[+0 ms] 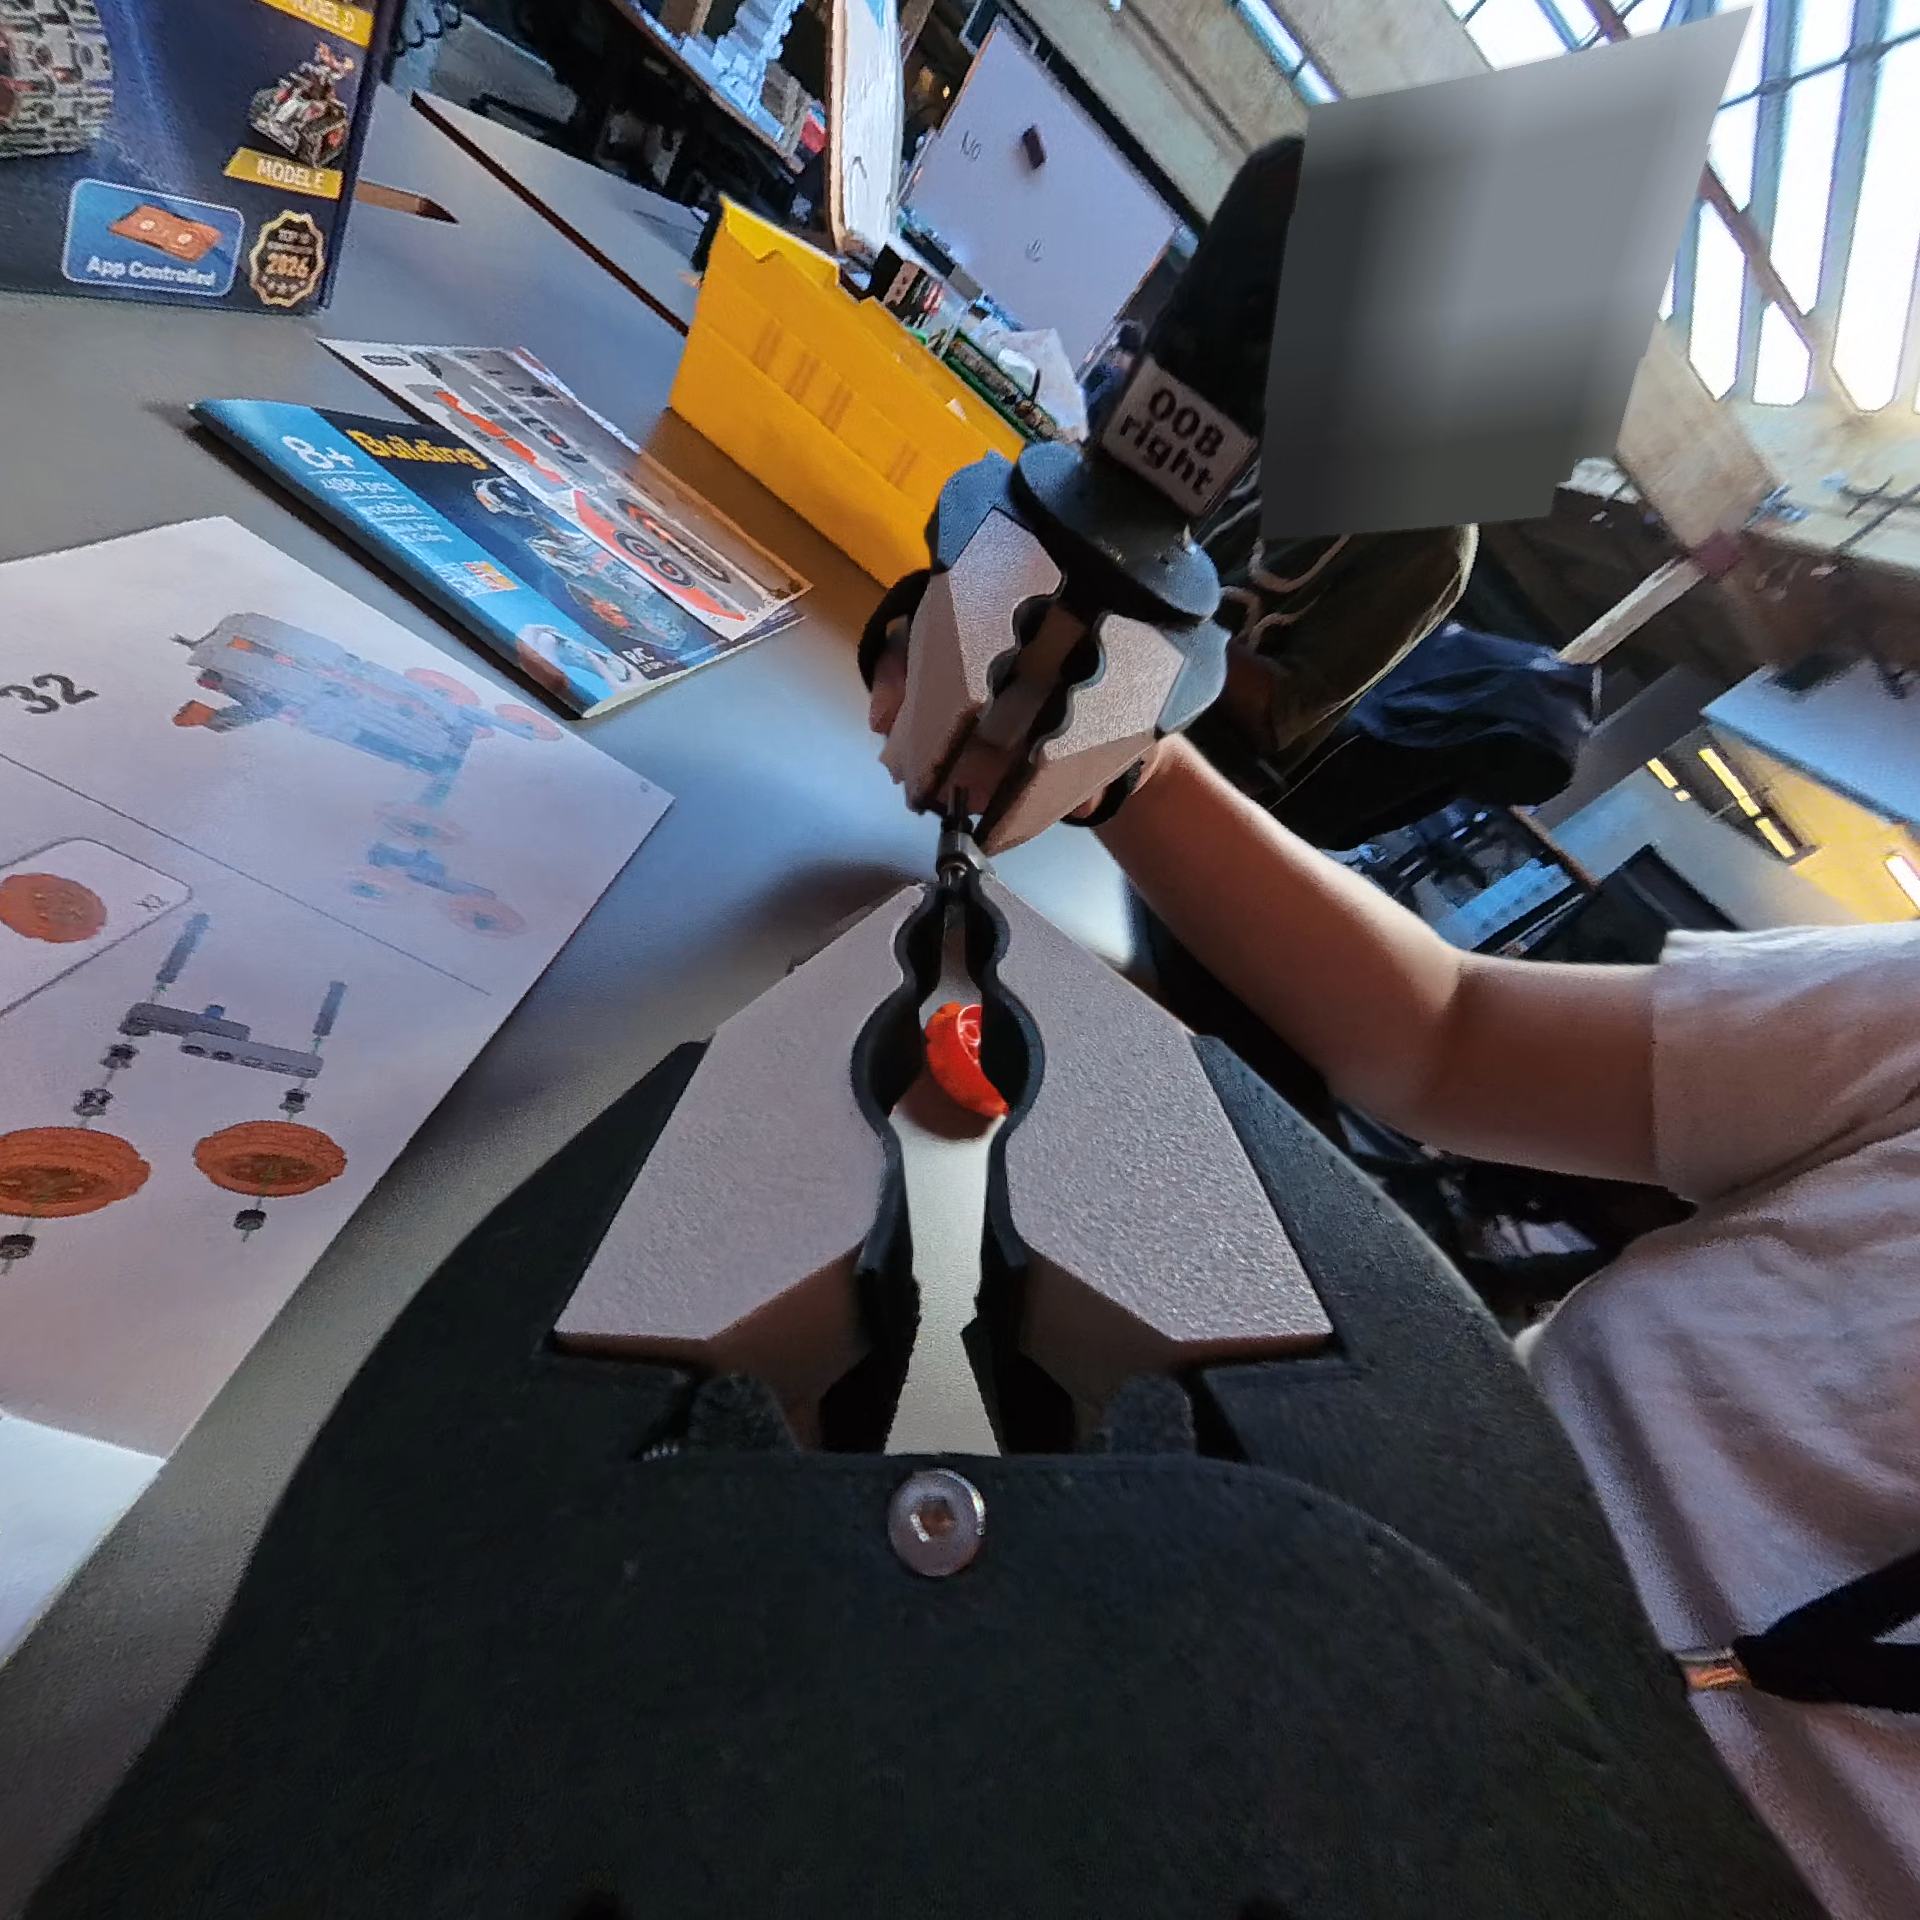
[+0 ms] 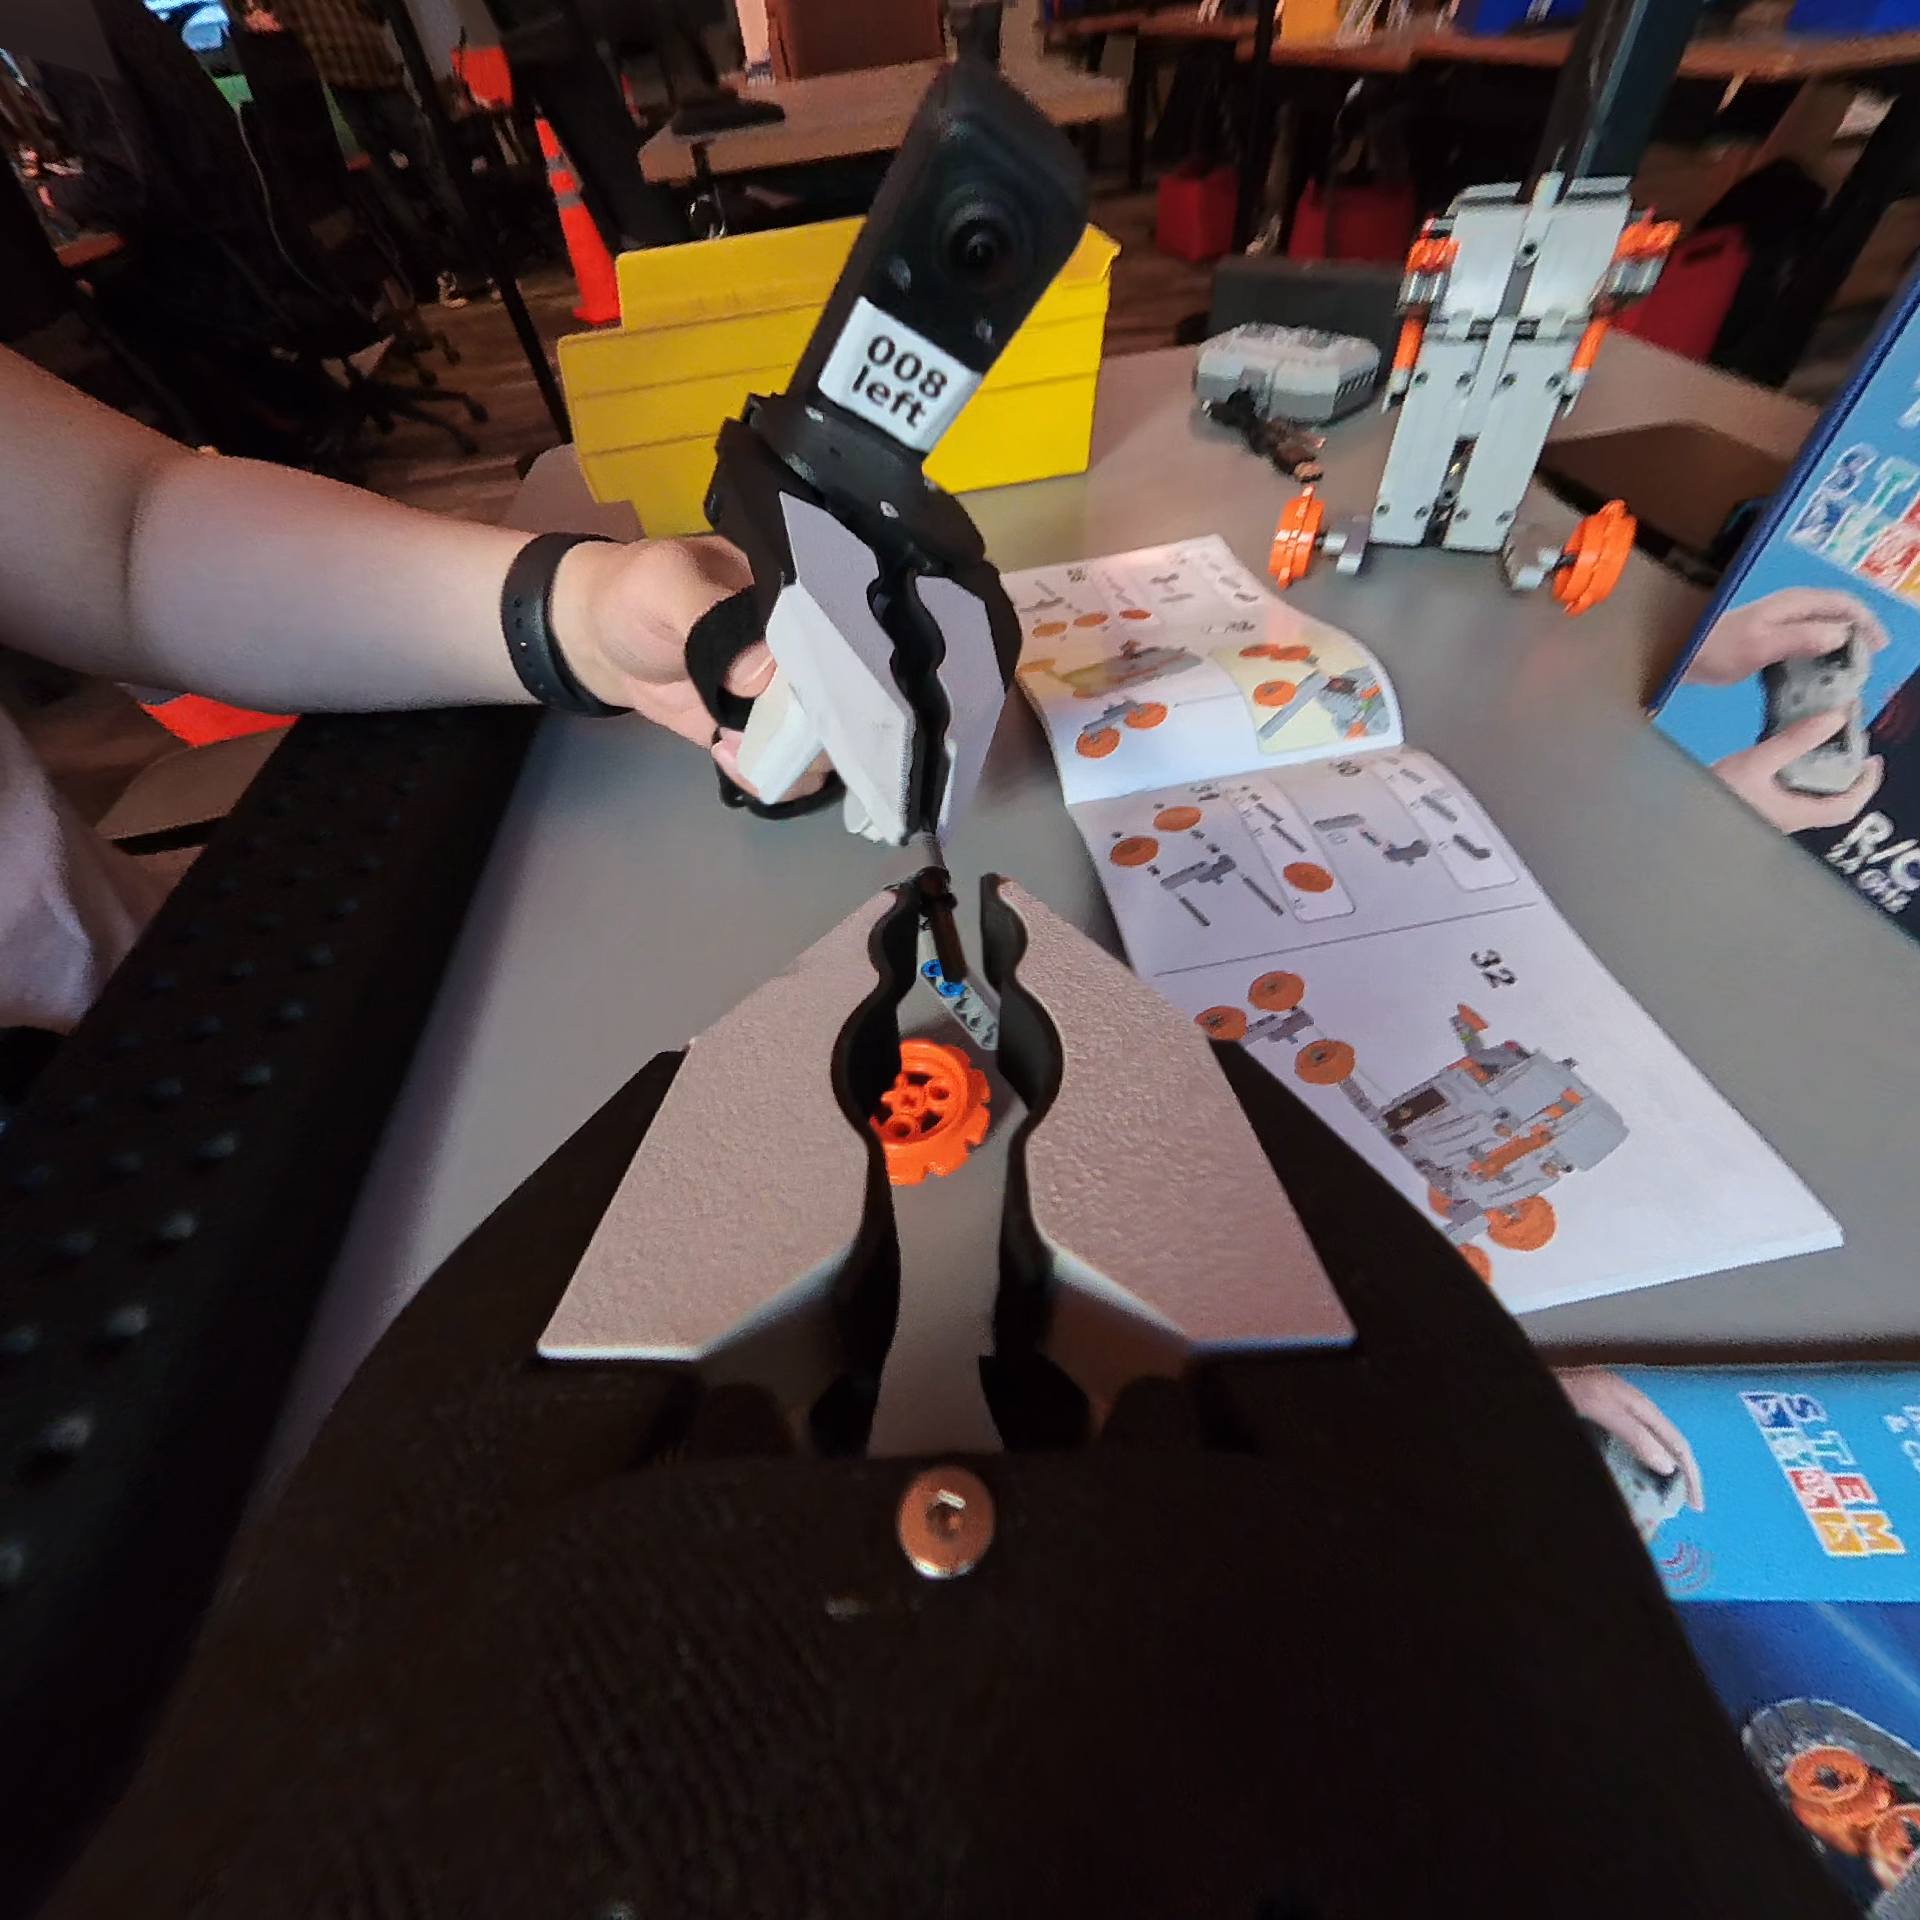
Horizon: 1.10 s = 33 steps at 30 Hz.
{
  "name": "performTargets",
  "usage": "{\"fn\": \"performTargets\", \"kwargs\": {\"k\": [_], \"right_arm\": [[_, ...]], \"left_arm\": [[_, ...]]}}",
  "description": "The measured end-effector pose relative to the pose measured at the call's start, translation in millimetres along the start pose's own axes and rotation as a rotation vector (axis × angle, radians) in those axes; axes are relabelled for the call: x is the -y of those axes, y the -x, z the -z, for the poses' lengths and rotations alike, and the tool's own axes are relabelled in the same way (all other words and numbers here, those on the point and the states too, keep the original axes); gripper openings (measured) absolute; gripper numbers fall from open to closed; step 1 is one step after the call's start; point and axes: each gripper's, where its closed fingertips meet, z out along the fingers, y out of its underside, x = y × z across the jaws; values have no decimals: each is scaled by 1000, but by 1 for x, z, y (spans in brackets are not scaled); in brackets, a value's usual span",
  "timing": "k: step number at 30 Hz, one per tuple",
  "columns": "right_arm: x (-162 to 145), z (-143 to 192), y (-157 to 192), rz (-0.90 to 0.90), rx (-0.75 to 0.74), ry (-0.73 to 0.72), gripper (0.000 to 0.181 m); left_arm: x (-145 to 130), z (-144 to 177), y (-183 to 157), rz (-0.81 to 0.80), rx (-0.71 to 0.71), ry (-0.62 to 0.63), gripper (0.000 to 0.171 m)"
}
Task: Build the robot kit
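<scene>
Bare grey desk [image 2: 644,935] lay open on the left tongs' [image 2: 925,831] side, up to the yellow bin [image 2: 727,353]. Across from it, the open instruction booklet [image 2: 1351,935], the grey-and-orange model [image 2: 1486,395] and blue boxes [image 2: 1808,665] crowded the surface. An orange wheel [image 2: 925,1117] lay under both tongs' tips.

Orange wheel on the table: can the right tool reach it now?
Probably not yet: the orange wheel lies free, but right tool and left tool both seem shut on one dark axle.

Left tool [image 1: 948,914] and right tool [image 2: 940,904] tip to tip above the table, each nearly closed on one thin dark rod.
</scene>
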Motion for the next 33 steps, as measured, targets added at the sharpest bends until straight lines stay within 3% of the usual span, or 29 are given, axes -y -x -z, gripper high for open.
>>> {"fn": "performTargets", "kwargs": {"k": [4,14,33], "right_arm": [[0,-5,6,56,10,-17,7],[-4,-8,8,-2,51,-8,5],[-12,-12,9,-4,45,37,4]], "left_arm": [[-2,2,-2,63,-49,-21,0],[-4,4,-1,150,-111,-27,0],[-12,3,2,164,-81,8,0]]}}
